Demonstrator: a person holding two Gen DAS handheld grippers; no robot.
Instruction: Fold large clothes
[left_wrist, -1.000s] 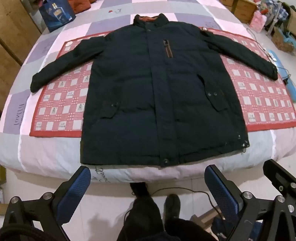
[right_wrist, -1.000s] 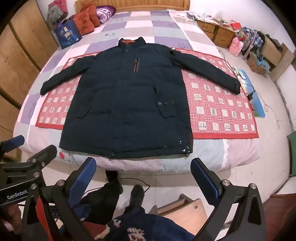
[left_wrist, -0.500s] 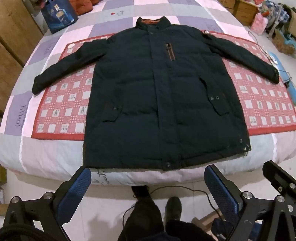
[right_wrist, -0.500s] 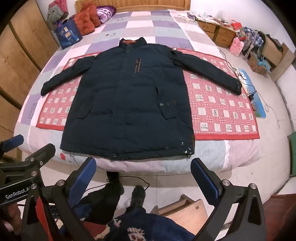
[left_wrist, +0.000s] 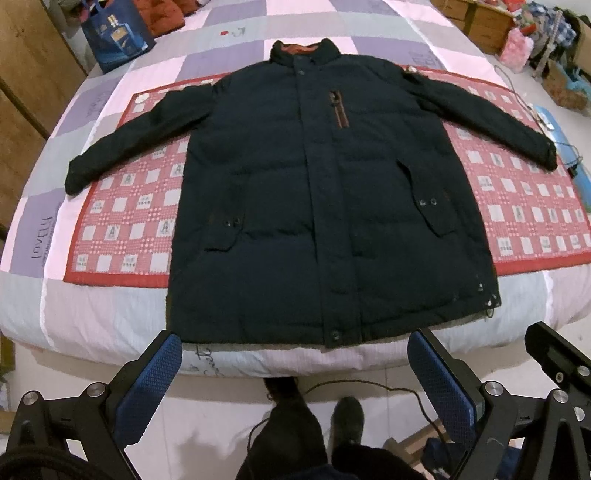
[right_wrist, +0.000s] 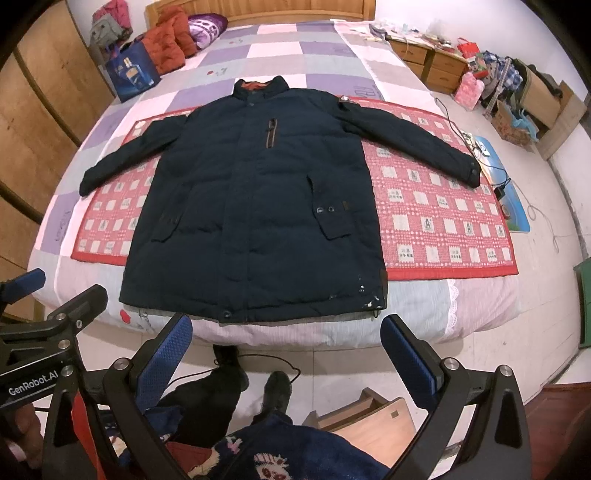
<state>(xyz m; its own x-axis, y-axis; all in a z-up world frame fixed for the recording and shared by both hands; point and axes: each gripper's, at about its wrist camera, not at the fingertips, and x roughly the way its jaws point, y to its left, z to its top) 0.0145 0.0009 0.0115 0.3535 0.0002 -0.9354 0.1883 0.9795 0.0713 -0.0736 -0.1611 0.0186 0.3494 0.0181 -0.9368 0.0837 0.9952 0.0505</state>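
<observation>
A dark navy padded coat (left_wrist: 317, 206) lies flat and face up on a red checked mat (left_wrist: 129, 229) on the bed, both sleeves spread out, collar at the far end. It also shows in the right wrist view (right_wrist: 255, 206). My left gripper (left_wrist: 295, 369) is open and empty, held over the floor just short of the coat's hem. My right gripper (right_wrist: 286, 350) is open and empty, also short of the hem. Part of the left gripper (right_wrist: 44, 325) shows at the left of the right wrist view.
The bed (right_wrist: 295, 59) has a purple, pink and grey patchwork cover. A blue bag (right_wrist: 131, 74) and cushions sit at the far left. Wooden drawers (right_wrist: 428, 62) and clutter stand at the right. A cable (left_wrist: 388, 391) and the person's feet are on the floor below.
Both grippers have moved slightly towards the bed, so the coat looks a little lower and nearer. The coat has not moved.
</observation>
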